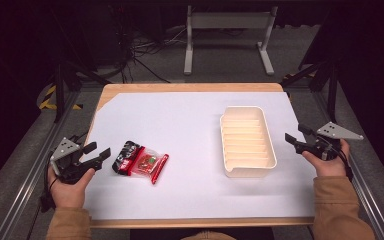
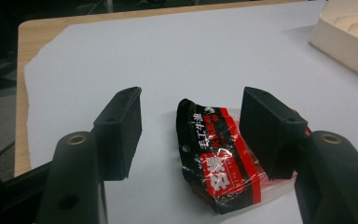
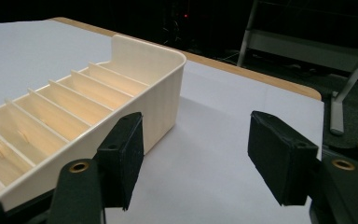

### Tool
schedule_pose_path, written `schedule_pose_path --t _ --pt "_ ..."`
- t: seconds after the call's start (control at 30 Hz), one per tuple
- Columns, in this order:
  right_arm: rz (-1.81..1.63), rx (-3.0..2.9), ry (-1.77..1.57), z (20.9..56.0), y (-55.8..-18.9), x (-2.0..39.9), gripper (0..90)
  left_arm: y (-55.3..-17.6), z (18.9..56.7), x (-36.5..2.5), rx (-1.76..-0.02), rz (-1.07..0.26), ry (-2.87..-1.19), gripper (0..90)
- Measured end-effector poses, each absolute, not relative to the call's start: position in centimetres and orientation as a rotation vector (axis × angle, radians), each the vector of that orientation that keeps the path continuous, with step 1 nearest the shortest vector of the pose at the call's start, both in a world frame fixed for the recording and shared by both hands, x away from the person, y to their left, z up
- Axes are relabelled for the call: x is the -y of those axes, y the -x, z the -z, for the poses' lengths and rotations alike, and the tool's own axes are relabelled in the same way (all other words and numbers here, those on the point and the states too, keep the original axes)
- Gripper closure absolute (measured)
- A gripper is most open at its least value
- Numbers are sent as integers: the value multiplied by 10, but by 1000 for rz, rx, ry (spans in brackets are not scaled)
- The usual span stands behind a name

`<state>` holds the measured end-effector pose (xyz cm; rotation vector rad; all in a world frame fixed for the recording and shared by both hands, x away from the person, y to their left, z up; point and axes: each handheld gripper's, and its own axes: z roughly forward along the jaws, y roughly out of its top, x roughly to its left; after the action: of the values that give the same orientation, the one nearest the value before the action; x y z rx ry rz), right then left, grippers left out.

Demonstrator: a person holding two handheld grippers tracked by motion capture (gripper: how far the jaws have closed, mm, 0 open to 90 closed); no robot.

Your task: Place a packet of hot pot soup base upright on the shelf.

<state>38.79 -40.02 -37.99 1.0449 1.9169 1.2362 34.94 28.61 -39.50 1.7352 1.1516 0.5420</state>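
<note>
- the crinkly red, black and clear plastic snack packet [image 1: 140, 161] lies flat on the white paper-covered table [image 1: 190, 190], at the person's left and well apart from the cream plastic tray with ribbed dividers [image 1: 247, 141].
- the left gripper [image 1: 96, 154] sits just beside the packet, jaws spread wide and grasping nothing; in the left gripper view the packet [image 2: 219, 158] lies between them, nearer the right-hand jaw.
- the right gripper [image 1: 294, 141] waits near the tray's right wall [image 3: 161, 105], jaws released and empty.
- judged from this, the work has barely begun: the pick-up is not yet done, and the tray's slots look empty. 1 grasp, a carry and a placing remain.
</note>
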Motion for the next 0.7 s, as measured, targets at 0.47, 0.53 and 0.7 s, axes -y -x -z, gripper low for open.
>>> schedule_pose_path --t 0.47,0.53,0.7 --pt "-1207 -1955 -1041 386 -393 394 339 -357 403 -287 -1229 -442 -1807 391" --pt "-1205 -1957 -1041 386 -392 394 338 -358 404 -287 -1242 -429 -1818 390" --pt "-1204 -1963 -1051 388 -393 394 334 -363 411 -286 -1272 -386 -1850 390"
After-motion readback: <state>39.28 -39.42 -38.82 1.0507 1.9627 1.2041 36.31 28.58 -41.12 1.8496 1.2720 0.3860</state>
